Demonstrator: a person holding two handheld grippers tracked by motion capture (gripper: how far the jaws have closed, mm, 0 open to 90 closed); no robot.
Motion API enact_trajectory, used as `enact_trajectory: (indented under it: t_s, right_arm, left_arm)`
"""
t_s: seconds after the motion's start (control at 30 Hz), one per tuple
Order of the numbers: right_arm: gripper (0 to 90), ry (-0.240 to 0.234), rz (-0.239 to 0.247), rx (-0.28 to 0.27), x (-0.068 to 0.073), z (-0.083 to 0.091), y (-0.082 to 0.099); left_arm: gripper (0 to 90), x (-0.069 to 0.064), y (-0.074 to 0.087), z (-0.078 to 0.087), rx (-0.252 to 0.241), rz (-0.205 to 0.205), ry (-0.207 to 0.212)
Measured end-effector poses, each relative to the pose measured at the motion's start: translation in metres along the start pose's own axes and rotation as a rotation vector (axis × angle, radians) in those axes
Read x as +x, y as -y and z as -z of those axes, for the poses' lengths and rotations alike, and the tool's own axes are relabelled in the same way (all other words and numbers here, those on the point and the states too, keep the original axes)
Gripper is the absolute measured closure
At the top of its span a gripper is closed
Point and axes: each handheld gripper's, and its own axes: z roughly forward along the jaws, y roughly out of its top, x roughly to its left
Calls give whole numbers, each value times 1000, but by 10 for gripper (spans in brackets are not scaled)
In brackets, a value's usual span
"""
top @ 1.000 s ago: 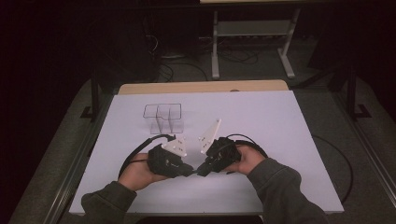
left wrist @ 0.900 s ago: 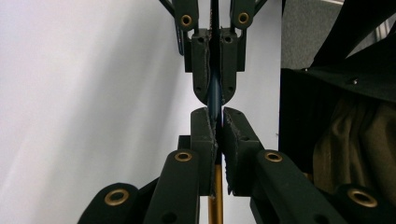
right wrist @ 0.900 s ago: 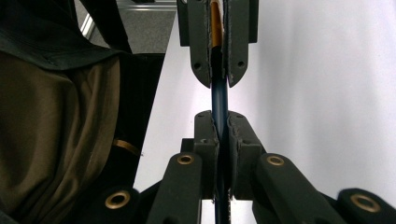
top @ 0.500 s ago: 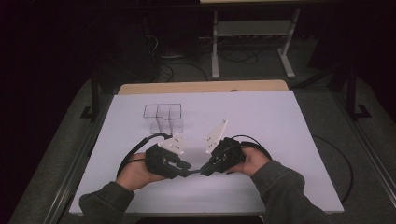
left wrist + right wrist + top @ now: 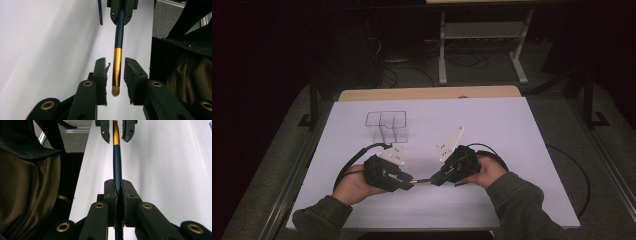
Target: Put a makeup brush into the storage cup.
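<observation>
Left gripper view: one pen point(image 5: 117, 57) between released left hand-held gripper point(image 5: 114, 75), right hand-held gripper point(image 5: 122, 11) grasping it

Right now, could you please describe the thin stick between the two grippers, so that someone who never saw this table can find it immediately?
On the white table, look near the front edge, where two hands hold black grippers facing each other. Between them a slim pencil lies level: the right gripper clamps its dark blue shaft, and the left gripper stands open around its tip. Its gold band and pale rounded end set it apart from the clear box behind.
</observation>
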Motion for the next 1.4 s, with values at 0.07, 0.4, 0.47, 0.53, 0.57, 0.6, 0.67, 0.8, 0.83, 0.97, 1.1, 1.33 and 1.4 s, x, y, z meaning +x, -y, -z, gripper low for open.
enact_trajectory:
  t_s: [0.07, 0.4, 0.47, 0.53, 0.57, 0.6, 0.67, 0.8, 0.83, 0.97, 1.1, 1.33, 1.4]
  right_arm:
    - [829, 2, 4, -3, 0, 0, 0]
    - [830, -7, 20, -11, 2, 0, -1]
    - [829, -11, 20, -8, 2, -1, -1]
    - [829, -4, 26, -6, 3, -1, -1]
    - [827, -3, 30, -5, 3, -1, -2]
    - [825, -5, 28, -2, 3, -2, -2]
    - [817, -3, 24, 0, 3, -3, -3]
    - [740, 14, 7, 16, 3, -5, -6]
    - [738, 18, 14, 18, 3, -6, -8]
    - [730, 27, 18, 34, 4, -9, -14]
    - [731, 28, 28, 41, 6, -13, -21]
    - [773, 23, 37, 69, 11, -21, -31]
    - [808, 23, 33, 76, 10, -23, -31]
  left_arm:
    - [747, 0, -1, 0, 5, -7, 8]
    - [829, -1, -3, 0, 5, -26, 27]
    - [836, -2, -3, 1, 11, -34, 32]
    - [840, -3, -4, 1, 22, -42, 30]
    - [842, -3, -4, 1, 22, -41, 28]
    - [843, -4, -4, 1, 27, -43, 27]
    - [844, -4, -5, 1, 32, -44, 24]
    - [845, -4, -5, 0, 42, -44, 28]
    - [846, -4, -6, 0, 40, -42, 25]
    - [846, -4, -8, -3, 71, -56, 20]
    - [846, -4, -10, -7, 94, -70, 14]
    - [846, -7, -14, -10, 99, -71, 12]
    - [846, -7, -14, -11, 106, -76, 18]
